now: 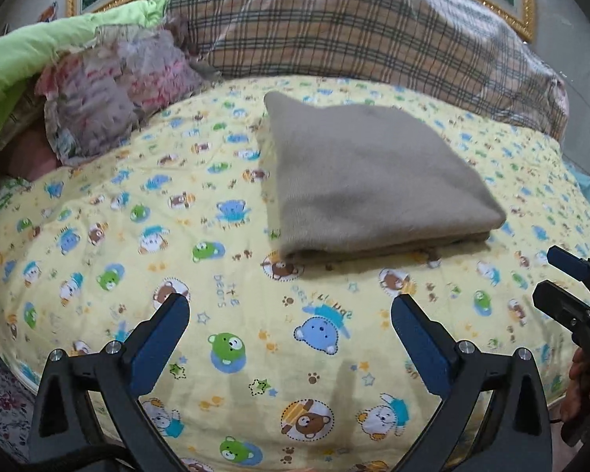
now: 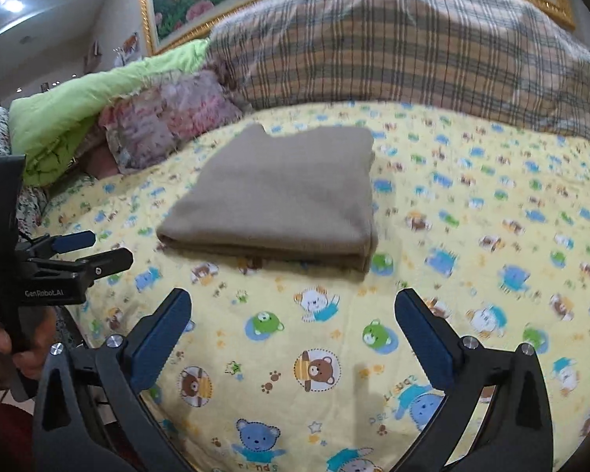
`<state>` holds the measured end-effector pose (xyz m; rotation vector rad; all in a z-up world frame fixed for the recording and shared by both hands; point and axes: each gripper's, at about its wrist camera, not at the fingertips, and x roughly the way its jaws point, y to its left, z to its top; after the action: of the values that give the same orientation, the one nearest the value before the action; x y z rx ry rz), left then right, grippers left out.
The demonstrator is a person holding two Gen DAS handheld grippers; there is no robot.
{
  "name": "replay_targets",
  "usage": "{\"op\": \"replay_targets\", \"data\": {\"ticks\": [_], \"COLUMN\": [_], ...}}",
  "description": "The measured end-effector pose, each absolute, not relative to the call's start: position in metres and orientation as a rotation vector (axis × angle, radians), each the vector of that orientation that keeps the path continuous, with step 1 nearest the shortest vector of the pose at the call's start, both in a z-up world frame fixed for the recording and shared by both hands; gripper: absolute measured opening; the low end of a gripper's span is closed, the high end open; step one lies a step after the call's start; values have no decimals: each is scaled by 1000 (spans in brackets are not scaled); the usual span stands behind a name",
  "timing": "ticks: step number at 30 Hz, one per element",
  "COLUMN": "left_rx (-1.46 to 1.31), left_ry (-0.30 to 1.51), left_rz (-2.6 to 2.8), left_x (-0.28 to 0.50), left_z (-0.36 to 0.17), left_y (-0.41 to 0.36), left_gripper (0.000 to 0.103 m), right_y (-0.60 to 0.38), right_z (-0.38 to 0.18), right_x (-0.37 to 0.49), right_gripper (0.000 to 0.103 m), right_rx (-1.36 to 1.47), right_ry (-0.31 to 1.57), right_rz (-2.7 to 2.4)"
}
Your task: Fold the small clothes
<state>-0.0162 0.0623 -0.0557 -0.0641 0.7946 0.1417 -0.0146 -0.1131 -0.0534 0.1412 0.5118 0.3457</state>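
Left tongs (image 1: pixel 290 312) and right tongs (image 2: pixel 293 310) spread, empty, short of the folded cloth (image 1: pixel 373 181) on the bed (image 1: pixel 98 275). Risk: a snagged edge could undo the fold.

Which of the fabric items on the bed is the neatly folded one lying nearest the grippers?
The plain taupe garment, a flat folded rectangle on the bear-print sheet. The plaid blanket, green quilt and floral bundle lie heaped behind it.

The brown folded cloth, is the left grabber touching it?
Apart. In the left wrist view, bear-print sheet shows between the open left gripper and the brown folded cloth.
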Motion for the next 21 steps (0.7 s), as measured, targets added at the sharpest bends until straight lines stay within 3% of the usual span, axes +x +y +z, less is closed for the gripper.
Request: {"op": "replay_targets", "data": {"ticks": [21], "left_rx": [-78], "left_ry": [791], "left_rz": [174], "left_x": [-1], "left_z": [-60], "left_y": [60], "left_gripper": [103], "right_y": [-105], "right_z": [-68], "right_x": [19], "right_gripper": [103], "right_rx": [193], "right_ry": [546], "right_rz": [332]}}
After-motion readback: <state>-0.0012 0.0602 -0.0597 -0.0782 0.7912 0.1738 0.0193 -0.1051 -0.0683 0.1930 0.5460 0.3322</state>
